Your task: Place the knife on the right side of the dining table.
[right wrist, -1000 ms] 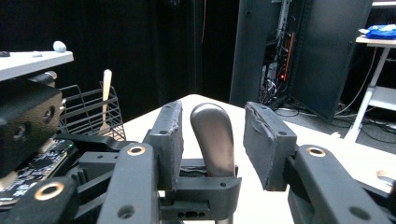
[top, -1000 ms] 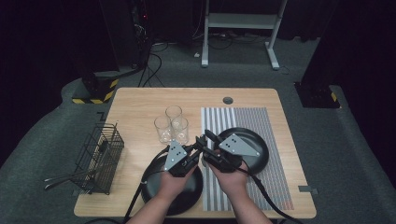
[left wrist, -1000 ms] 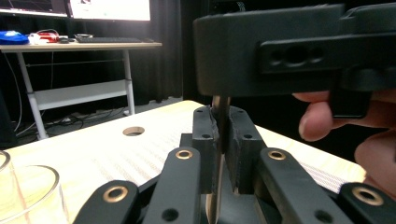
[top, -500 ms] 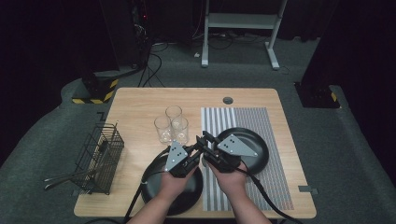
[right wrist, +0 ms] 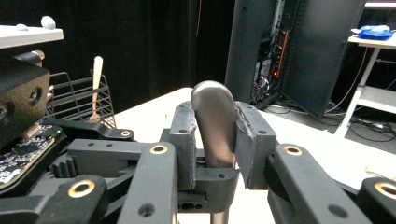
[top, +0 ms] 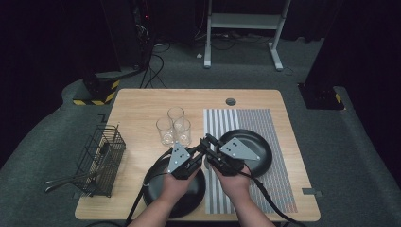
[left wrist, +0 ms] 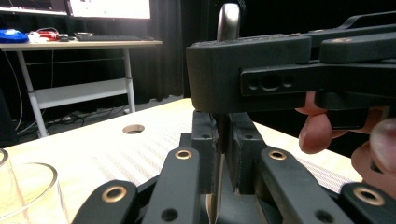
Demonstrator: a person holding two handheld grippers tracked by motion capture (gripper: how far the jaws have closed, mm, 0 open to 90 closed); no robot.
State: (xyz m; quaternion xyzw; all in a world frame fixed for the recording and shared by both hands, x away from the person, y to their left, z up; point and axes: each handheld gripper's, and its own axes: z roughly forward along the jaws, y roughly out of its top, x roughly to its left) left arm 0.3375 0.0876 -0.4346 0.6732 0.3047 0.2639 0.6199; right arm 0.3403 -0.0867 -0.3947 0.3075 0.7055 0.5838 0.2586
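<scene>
The right claw (right wrist: 215,140) has just been closing, and its two matte black pads now sit against the sides of a smooth, grey metal utensil handle (right wrist: 212,126) with a rounded end that stands up between them. The left claw (left wrist: 223,154) is nearly closed on the same piece lower down, seen there edge-on as a thin, shiny strip (left wrist: 215,186) pinched between blocky black pads. From above, both claws meet tip to tip over the middle of the bench (top: 142,101), each topped by a flat grey three-cornered plate, with the handle held above the gap between two plates. The near plate (top: 156,177) is round, black and glossy, as is the far plate (top: 262,151), which rests on a striped grey mat (top: 236,120). Just beyond the claws stand three clear, straight-sided glasses (top: 174,127), clustered and touching. At the bench's left edge sits a black wire basket (top: 101,158), with pale utensils sticking out of it.
</scene>
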